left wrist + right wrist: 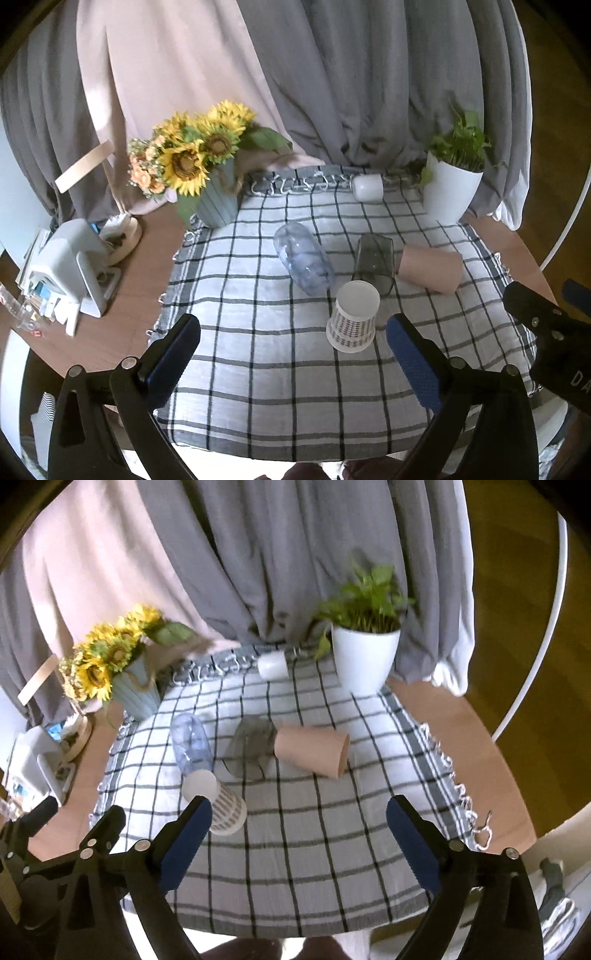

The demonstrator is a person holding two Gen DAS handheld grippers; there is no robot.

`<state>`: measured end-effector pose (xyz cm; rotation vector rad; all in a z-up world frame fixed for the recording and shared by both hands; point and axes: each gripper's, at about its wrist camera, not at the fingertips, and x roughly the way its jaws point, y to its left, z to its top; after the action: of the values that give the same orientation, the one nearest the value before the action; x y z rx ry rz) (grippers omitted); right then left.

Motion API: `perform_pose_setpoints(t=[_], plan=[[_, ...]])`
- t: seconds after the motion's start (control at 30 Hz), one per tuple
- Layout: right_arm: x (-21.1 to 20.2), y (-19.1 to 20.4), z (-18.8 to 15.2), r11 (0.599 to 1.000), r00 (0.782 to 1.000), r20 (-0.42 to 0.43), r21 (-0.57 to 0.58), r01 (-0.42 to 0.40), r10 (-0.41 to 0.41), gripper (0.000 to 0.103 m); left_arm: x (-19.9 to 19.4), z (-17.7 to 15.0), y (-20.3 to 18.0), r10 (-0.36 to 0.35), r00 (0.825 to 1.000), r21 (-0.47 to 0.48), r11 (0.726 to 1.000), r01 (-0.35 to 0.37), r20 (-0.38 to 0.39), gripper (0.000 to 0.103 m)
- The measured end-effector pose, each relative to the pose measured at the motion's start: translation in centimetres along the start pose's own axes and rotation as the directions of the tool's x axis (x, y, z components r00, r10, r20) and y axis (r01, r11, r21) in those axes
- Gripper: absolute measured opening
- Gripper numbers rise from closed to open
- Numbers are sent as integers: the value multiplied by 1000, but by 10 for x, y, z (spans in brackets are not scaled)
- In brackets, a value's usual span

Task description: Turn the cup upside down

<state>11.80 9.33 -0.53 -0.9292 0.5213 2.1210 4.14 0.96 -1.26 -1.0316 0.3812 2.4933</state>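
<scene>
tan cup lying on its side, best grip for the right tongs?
Grip the tan cup across its side wall near mid-length, coming down from above with the open right tongs. It lies with its open mouth facing right, so the rounded wall is free on top; the grey tumbler crowds its closed end.

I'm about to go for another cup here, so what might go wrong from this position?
The clear blue cup, smoky grey cup and tan cup lie on their sides close together, so gripping one may roll or knock its neighbour. The white patterned cup stands inverted beside the left gripper; a sweep toward them could topple it.
</scene>
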Motion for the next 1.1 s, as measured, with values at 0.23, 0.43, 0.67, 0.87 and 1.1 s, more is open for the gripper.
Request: perform_pose_setpoints(t=[0.23,0.43,0.67,0.87,1.1], plan=[[-11,14,-6,1000,1000,2,1,-26,26,97,-7,-1,18,0,1000,-37,999,0,8,103],[-19,20,-9,999,999,24,21,-26,26,97,-11,-2,28,-27,1000,-47,999,27,13,103],[-21,26,-10,999,999,31,34,-29,28,97,-12,-1,31,-37,999,-41,998,37,13,103],[-26,30,-10,999,999,45,36,-23,22,97,-14,-1,34,-35,999,-42,998,36,23,103],[-26,32,-10,999,999,41,34,-22,21,97,-14,-2,36,-32,999,-46,998,32,18,103]])
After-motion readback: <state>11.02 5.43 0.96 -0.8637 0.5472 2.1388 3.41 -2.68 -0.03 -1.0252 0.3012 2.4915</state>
